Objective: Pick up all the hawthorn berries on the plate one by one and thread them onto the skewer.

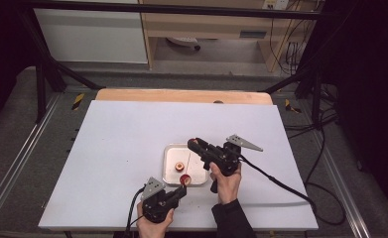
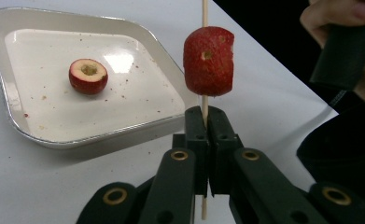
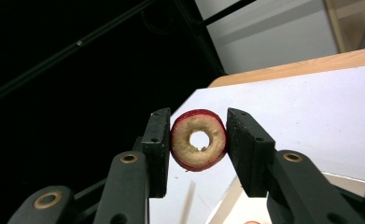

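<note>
My left gripper (image 2: 203, 116), low centre in its own view, has its jaws clamped on a thin wooden skewer (image 2: 204, 11) that runs up through a red cored fruit piece (image 2: 208, 61); a second cored piece (image 2: 88, 75) lies in the white tray (image 2: 12, 121) at upper left. My right gripper (image 3: 198, 140) pinches a hollow red ring (image 3: 199, 139) mid-frame, its hole facing the lens. The high view places both grippers at the tray (image 1: 167, 173), lower centre of the white table (image 1: 122, 134).
</note>
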Demonstrator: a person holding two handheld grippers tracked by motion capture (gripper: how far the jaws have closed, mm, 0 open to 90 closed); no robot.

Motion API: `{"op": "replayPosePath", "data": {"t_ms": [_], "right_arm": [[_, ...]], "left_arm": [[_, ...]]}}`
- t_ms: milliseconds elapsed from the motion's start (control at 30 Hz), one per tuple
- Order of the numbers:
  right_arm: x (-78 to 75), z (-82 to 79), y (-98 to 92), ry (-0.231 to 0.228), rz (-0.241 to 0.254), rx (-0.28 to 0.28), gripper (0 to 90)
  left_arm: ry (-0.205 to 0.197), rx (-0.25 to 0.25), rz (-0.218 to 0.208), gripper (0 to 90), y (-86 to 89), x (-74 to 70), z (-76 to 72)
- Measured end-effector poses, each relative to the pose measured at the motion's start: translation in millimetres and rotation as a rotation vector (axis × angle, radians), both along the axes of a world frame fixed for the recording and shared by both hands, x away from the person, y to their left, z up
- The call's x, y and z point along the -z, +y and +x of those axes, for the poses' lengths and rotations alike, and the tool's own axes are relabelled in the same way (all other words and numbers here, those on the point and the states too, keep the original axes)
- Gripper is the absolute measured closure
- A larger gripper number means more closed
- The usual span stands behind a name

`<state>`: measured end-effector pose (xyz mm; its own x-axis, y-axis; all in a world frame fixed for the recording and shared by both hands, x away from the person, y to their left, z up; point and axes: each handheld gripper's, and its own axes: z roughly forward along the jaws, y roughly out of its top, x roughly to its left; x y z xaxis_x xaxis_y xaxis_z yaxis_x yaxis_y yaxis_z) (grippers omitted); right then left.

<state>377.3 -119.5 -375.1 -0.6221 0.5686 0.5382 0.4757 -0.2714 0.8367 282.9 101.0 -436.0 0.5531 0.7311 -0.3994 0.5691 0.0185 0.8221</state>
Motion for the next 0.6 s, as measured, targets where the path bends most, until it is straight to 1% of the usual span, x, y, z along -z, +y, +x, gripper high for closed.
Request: {"op": "replayPosePath", "data": {"t_ms": [133, 300, 467, 600], "right_arm": [[-2.5, -0.5, -1.5, 0.018, 0.022, -0.014, 61.7], [-1.2, -0.1, 0.3, 0.038, 0.046, -0.023, 61.6], [-0.7, 0.0, 0.4, 0.034, 0.044, -0.024, 61.6], [-1.2, 0.0, 0.0, 0.040, 0.046, -0.027, 61.6]], "left_arm": [[-0.015, 0.009, -0.009, 88.5, -0.8, -4.0, 0.1], [-0.035, 0.014, -0.006, 88.5, -1.8, -6.0, -0.4], [-0.032, 0.009, -0.007, 88.5, -0.5, -6.3, -0.7], [-0.039, 0.011, -0.008, 88.5, 0.1, -6.3, -1.1]]}}
